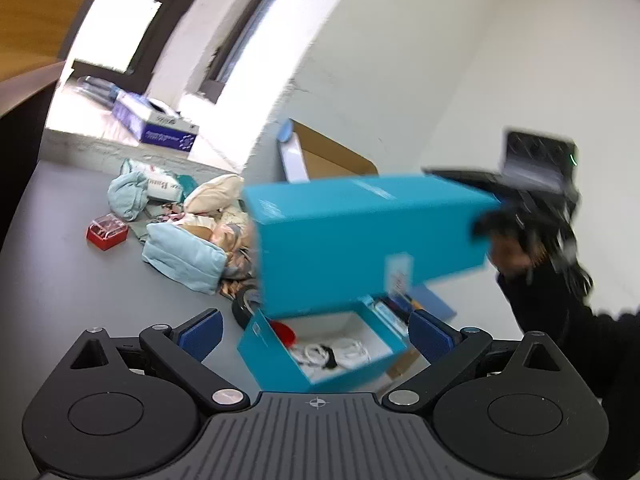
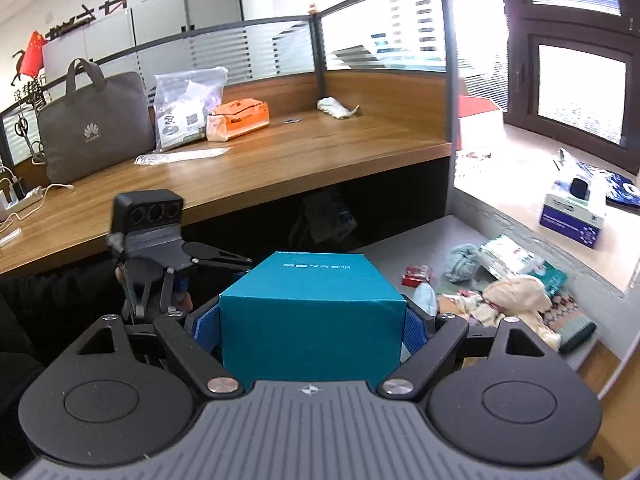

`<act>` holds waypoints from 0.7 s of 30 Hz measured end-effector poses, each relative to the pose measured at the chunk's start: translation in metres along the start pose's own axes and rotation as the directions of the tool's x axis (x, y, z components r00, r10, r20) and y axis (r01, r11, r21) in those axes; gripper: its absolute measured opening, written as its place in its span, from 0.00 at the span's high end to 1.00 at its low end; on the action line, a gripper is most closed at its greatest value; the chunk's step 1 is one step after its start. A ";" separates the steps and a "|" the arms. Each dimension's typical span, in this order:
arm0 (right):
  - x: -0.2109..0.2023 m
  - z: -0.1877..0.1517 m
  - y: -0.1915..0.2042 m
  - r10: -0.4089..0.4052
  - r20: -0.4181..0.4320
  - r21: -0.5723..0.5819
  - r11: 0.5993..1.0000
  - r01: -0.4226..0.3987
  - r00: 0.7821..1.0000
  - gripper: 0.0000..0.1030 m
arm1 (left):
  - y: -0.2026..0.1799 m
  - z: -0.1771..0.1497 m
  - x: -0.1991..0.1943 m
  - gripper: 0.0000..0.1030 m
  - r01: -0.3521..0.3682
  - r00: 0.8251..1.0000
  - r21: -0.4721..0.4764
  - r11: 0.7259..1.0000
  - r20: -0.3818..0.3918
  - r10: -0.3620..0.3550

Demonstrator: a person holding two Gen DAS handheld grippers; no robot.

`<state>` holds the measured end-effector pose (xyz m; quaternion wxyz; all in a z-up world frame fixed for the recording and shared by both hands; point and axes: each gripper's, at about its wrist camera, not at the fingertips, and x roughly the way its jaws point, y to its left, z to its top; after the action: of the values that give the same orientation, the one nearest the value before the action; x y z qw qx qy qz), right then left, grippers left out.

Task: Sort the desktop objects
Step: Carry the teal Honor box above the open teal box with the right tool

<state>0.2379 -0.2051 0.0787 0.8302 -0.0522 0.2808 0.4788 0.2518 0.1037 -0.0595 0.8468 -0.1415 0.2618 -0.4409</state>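
Note:
My right gripper is shut on a teal box lid and holds it in the air; the lid shows in the left wrist view hovering above the open teal box. The box holds white cables and a red item. My left gripper is open, its blue pads on either side of the open box. The left gripper also shows in the right wrist view, left of the lid.
A pile of cloths and socks, a small red case and a black tape roll lie on the grey desk. A purple carton sits on the windowsill. A wooden desk stands beyond.

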 end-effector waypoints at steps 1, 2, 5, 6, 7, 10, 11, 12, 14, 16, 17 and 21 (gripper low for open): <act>-0.004 -0.003 -0.001 0.000 0.003 0.002 1.000 0.000 1.000 0.13 | 0.000 0.003 0.004 0.03 -0.017 1.000 0.011 1.000 -0.001 0.017; -0.008 -0.005 -0.002 0.000 0.006 0.005 1.000 0.000 1.000 0.13 | 0.001 0.005 0.008 0.04 -0.026 1.000 0.022 0.999 -0.005 0.026; -0.019 -0.011 -0.006 -0.010 0.025 0.022 1.000 0.010 1.000 0.13 | 0.002 0.012 0.019 0.10 -0.012 0.999 0.036 0.999 -0.030 0.013; -0.023 -0.013 -0.006 -0.011 0.030 0.021 1.000 0.010 0.999 0.13 | 0.002 0.014 0.022 0.17 -0.003 0.999 0.038 0.999 -0.037 0.005; -0.027 -0.015 -0.007 -0.012 0.035 0.019 1.000 0.012 0.999 0.13 | 0.002 0.016 0.026 0.19 0.007 0.999 0.040 0.999 -0.044 -0.005; -0.039 -0.021 -0.008 -0.027 0.047 0.012 1.000 0.026 0.999 0.13 | -0.004 0.022 0.033 0.20 0.028 0.998 0.081 0.996 -0.059 -0.023; -0.043 -0.023 -0.009 -0.028 0.053 0.013 1.000 0.028 0.998 0.13 | -0.008 0.024 0.037 0.20 0.043 0.997 0.103 0.994 -0.069 -0.036; -0.047 -0.026 -0.010 -0.022 0.058 0.010 1.000 0.021 0.998 0.13 | -0.012 0.026 0.040 0.20 0.064 0.995 0.125 0.990 -0.081 -0.054; -0.056 -0.033 -0.012 -0.008 0.067 0.003 1.000 0.007 0.998 0.13 | -0.021 0.030 0.044 0.20 0.110 0.990 0.167 0.980 -0.103 -0.094; -0.064 -0.039 -0.014 0.006 0.076 -0.003 1.000 -0.006 0.997 0.13 | -0.030 0.034 0.048 0.22 0.149 0.984 0.210 0.966 -0.127 -0.124; -0.068 -0.042 -0.015 0.016 0.081 -0.007 1.000 -0.015 0.997 0.13 | -0.034 0.035 0.049 0.26 0.158 0.982 0.231 0.960 -0.143 -0.127; -0.077 -0.050 -0.022 0.047 0.104 -0.012 0.999 -0.046 0.993 0.13 | -0.051 0.038 0.056 0.35 0.177 0.973 0.315 0.932 -0.200 -0.117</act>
<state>0.2061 -0.2936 0.0724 0.8322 -0.0245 0.2359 0.5012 0.2653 0.0292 -0.0222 0.7962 0.0232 0.2473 -0.5518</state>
